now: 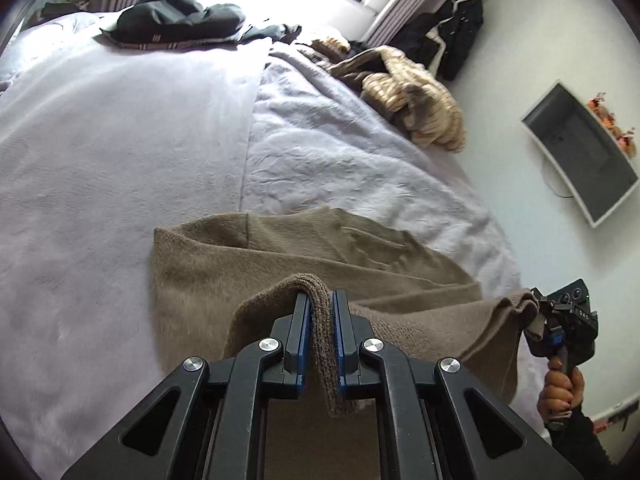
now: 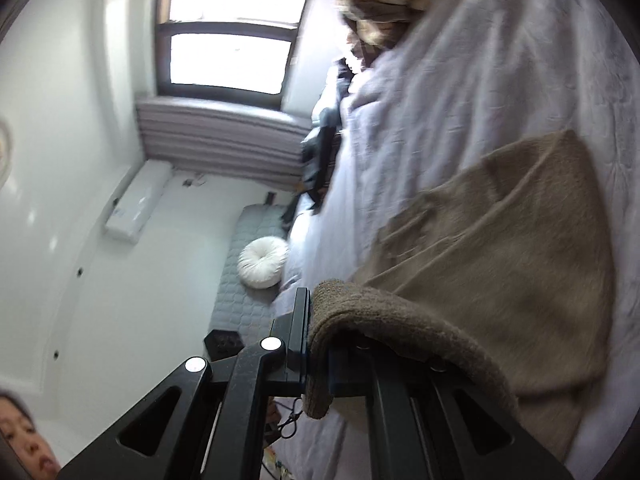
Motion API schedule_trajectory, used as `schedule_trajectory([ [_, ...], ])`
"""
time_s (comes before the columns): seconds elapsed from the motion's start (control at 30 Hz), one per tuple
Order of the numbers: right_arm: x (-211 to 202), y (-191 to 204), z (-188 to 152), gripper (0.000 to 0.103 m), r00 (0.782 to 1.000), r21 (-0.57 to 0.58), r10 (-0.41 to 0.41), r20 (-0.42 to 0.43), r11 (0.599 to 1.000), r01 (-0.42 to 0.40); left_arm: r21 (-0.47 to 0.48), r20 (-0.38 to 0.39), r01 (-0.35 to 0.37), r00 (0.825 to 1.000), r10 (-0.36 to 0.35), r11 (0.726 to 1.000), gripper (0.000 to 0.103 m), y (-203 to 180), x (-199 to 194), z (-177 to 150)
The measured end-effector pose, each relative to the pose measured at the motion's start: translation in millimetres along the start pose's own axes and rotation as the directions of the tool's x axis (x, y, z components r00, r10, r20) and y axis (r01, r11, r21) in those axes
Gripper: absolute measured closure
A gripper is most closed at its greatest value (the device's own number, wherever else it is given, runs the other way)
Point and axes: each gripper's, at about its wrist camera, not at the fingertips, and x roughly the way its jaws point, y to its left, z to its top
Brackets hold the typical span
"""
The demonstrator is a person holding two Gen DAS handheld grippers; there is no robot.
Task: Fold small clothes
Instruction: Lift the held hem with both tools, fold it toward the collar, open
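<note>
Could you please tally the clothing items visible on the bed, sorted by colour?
Brown knit garment, held at its edge by the left gripper and the right gripper: 1
Dark garments in a pile: cannot separate, counted as 1 pile
Cream and brown striped bundle: 1
Total: 3

left tongs (image 1: 320,300) clamped, right tongs (image 2: 318,304) clamped

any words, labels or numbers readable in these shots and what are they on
"DAS": white letters on the black body of the right tongs, read with some doubt.
White wall unit: a small label, too blurred to read.
Brown sweater, bed cover, wall screen: no text visible.
</note>
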Motion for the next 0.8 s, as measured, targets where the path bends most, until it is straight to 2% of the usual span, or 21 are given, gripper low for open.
schedule_trajectory([
  [0.1, 18, -34, 13, 0.095, 0.998, 0.064, -0.056, -0.004, 0.996, 0.056, 0.002, -0.031, -0.051, 0.998, 0.051, 0.999, 0.091, 10, 34, 4],
  [0.23, 20, -62, 20, 0.092, 0.997, 0.158, -0.08, 0.011, 0.984, 0.077, -0.014, -0.038, -0.087, 0.996, 0.086, 0.996, 0.09, 20, 50, 6],
  [0.37, 25, -63, 30, 0.092, 0.997, 0.176, -0.073, -0.001, 0.982, 0.072, -0.004, -0.015, -0.099, 0.995, 0.099, 0.995, 0.09, 18, 46, 13],
  [0.47, 27, -56, 38, 0.09, 0.998, 0.188, -0.065, 0.012, 0.98, 0.062, 0.042, -0.017, -0.136, 0.99, 0.137, 0.99, 0.088, 12, 44, 16],
  [0.5, 28, -52, 41, 0.087, 0.998, 0.182, -0.068, 0.016, 0.981, 0.064, 0.05, -0.013, -0.148, 0.989, 0.148, 0.988, 0.082, 10, 43, 16],
  [0.53, 28, -47, 43, 0.076, 0.997, 0.172, -0.076, 0.022, 0.982, 0.071, 0.056, 0.012, -0.176, 0.984, 0.176, 0.983, 0.041, 9, 38, 17],
  [0.57, 27, -41, 46, 0.055, 0.995, 0.152, -0.092, 0.035, 0.985, 0.085, 0.056, 0.053, -0.223, 0.974, 0.22, 0.973, 0.005, 7, 32, 18],
  [0.63, 23, -29, 50, 0.027, 0.992, 0.113, -0.108, 0.064, 0.989, 0.1, 0.07, 0.14, -0.26, 0.958, 0.249, 0.963, 0.001, 4, 16, 19],
  [0.73, 13, -10, 54, 0.027, 0.982, 0.038, -0.166, 0.086, 0.986, 0.163, 0.081, 0.142, -0.281, 0.953, 0.268, 0.956, 0.001, 4, 7, 22],
  [0.8, 11, -2, 54, 0.027, 0.963, -0.018, -0.257, 0.08, 0.966, 0.259, 0.104, 0.13, -0.277, 0.956, 0.263, 0.955, 0.001, 4, 6, 21],
])
